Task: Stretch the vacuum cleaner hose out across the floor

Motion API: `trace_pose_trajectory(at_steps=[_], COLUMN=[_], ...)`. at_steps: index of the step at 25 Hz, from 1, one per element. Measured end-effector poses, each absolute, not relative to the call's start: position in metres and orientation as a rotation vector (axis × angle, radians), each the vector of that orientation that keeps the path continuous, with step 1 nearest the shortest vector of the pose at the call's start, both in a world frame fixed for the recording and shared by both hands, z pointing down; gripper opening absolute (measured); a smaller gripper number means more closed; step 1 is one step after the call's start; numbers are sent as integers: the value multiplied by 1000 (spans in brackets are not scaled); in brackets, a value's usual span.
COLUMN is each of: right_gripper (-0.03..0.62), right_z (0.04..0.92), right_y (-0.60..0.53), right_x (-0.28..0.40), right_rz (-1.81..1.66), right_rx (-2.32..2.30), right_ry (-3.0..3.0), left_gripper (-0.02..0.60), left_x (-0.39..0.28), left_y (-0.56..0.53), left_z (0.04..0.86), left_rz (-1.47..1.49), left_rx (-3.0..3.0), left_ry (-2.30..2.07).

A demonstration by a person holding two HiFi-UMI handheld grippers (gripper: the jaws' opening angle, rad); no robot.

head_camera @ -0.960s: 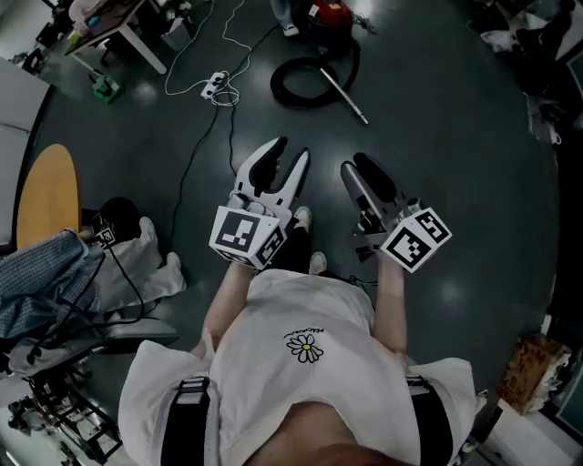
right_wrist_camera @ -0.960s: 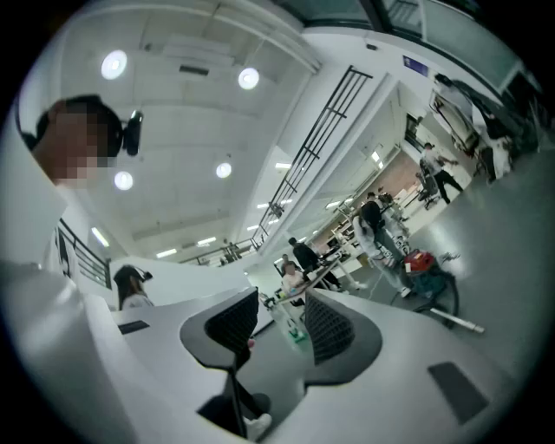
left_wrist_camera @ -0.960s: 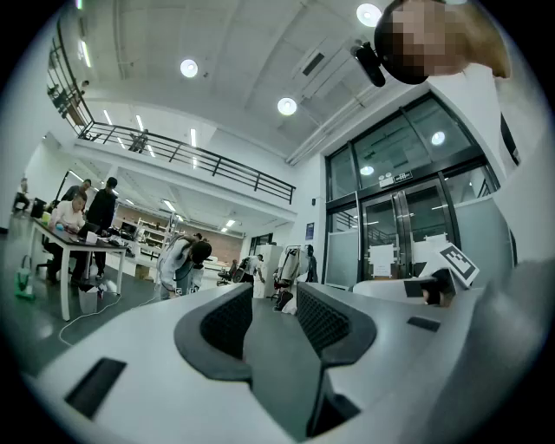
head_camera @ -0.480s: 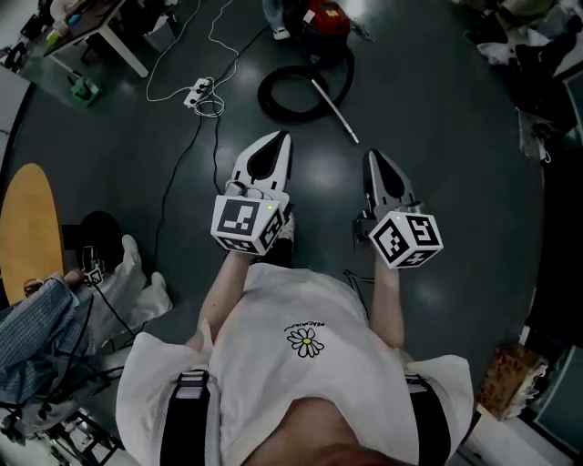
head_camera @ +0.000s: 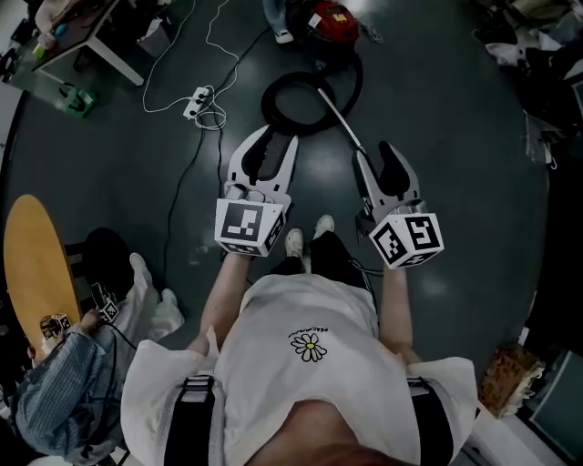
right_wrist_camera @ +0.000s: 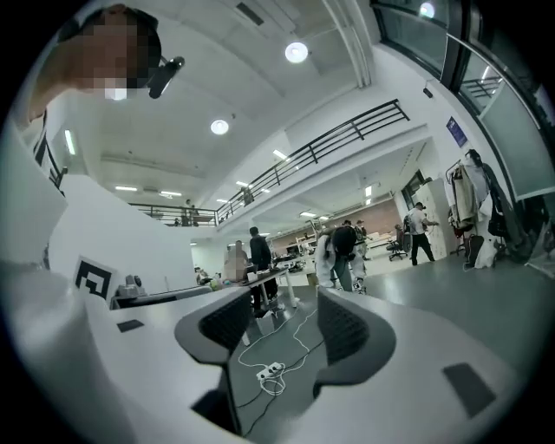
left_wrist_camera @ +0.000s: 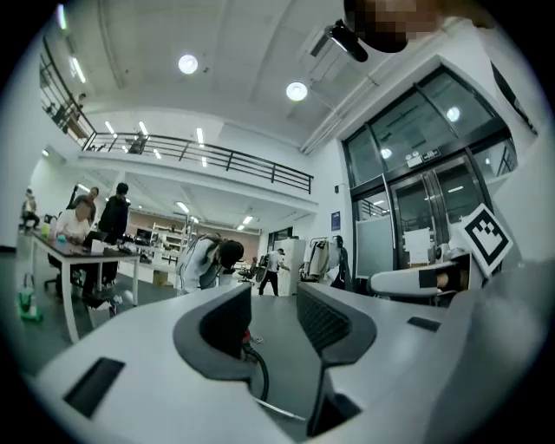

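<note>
In the head view a red vacuum cleaner (head_camera: 330,20) stands at the far edge of the dark floor. Its black hose (head_camera: 310,96) lies coiled in a loop just in front of it, and a thin metal wand (head_camera: 342,123) runs from the loop toward me. My left gripper (head_camera: 273,146) and right gripper (head_camera: 376,155) hover side by side above the floor, short of the coil. Both sets of jaws are opening with nothing between them. The left gripper (left_wrist_camera: 273,316) view shows a bit of hose (left_wrist_camera: 258,373) on the floor beyond its jaws. The right gripper (right_wrist_camera: 286,325) faces a power strip (right_wrist_camera: 270,371).
A white power strip (head_camera: 194,102) with a white cable lies left of the coil, and a black cable (head_camera: 182,191) trails across the floor. A table (head_camera: 82,36) stands far left. A yellow round board (head_camera: 36,264) and a seated person (head_camera: 64,391) are at the left.
Both grippers were open a second ago, shut half a second ago, and stand open again now. I have moved closer to the coiled hose.
</note>
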State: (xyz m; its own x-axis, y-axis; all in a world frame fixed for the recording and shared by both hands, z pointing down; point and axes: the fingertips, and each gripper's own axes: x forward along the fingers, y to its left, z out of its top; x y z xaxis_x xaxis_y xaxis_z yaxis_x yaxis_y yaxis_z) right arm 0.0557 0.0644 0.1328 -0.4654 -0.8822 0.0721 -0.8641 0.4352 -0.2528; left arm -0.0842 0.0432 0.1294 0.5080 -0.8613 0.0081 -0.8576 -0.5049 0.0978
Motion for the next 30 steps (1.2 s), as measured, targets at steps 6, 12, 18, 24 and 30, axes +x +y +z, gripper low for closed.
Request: trace_pose_trajectory(at_steps=[6,12,18,24,30], right_gripper=[267,15,41,296,295], right_z=[149,199,218,252,404], right_y=[-23,-119,-214,-304,-375], right_x=[60,100,120,115,112], right_rz=[-395,-643,-719,-582,-602], right_rx=[-1530,-1593,-1484,-1551,-1565], right_ry=[2669,2640,2714,2738,2868], left_gripper=[189,5,87,199,199], left_x=[-70,-65,-60,-42,-42], left_y=[-36,-125,-223,-311,-390], left_z=[150,179,176,227,363], left_rz=[-29,-78,-142,-42,10], left_rx=[2624,2454,2498,2523,2562], left_ry=[-1462,-1406,-1520,-1465,-1402])
